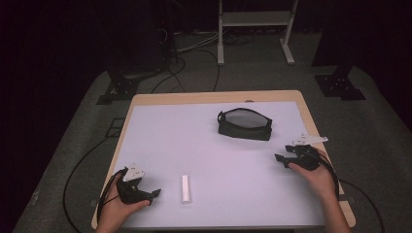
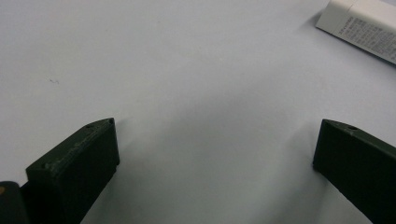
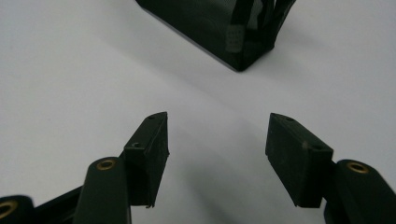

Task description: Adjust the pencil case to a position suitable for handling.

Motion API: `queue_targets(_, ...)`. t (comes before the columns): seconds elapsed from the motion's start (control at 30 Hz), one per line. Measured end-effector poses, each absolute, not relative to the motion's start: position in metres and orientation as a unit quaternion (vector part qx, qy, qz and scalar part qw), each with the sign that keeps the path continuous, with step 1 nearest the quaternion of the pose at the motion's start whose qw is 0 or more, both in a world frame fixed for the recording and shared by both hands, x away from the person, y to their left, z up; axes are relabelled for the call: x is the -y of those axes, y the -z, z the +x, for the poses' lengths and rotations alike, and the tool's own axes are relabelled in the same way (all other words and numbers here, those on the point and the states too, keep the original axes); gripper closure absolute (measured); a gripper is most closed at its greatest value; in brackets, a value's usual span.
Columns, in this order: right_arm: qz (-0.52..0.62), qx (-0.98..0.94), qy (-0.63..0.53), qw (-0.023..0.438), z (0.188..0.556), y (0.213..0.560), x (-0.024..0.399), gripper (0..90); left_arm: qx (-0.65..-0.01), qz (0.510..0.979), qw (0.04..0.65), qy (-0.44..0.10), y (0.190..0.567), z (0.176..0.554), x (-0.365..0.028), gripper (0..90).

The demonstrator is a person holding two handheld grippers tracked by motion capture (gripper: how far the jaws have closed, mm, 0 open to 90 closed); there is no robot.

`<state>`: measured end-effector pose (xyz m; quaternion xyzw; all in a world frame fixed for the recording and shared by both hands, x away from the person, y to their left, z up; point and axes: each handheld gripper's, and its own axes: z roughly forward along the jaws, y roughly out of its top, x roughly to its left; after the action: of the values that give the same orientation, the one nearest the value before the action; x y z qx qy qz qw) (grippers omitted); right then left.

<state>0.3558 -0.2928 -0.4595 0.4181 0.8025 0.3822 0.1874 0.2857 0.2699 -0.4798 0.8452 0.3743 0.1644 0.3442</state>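
the left claw (image 1: 154,193) rests open on the bench (image 1: 214,160) beside the white tube (image 1: 185,188), ready to grasp it. the right claw (image 1: 280,160), open and empty, faces the black pouch (image 1: 244,124).

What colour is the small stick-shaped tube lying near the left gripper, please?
White, with fine grey print; the tube shows best in the left gripper view.

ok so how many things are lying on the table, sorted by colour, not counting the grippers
black: 1, the soft black fabric pouch with an open top
white: 1, the small white oblong tube with fine print
total: 2, both on the pale table mat
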Motion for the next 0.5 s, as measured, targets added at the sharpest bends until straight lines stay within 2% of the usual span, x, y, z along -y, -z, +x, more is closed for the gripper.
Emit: queue_targets(0.5,0.406,-0.797,-0.404,0.193,0.367,0.436,0.290,41.7,-0.375,0.845,0.345,-0.164,0.480,0.286,-0.270,0.0)
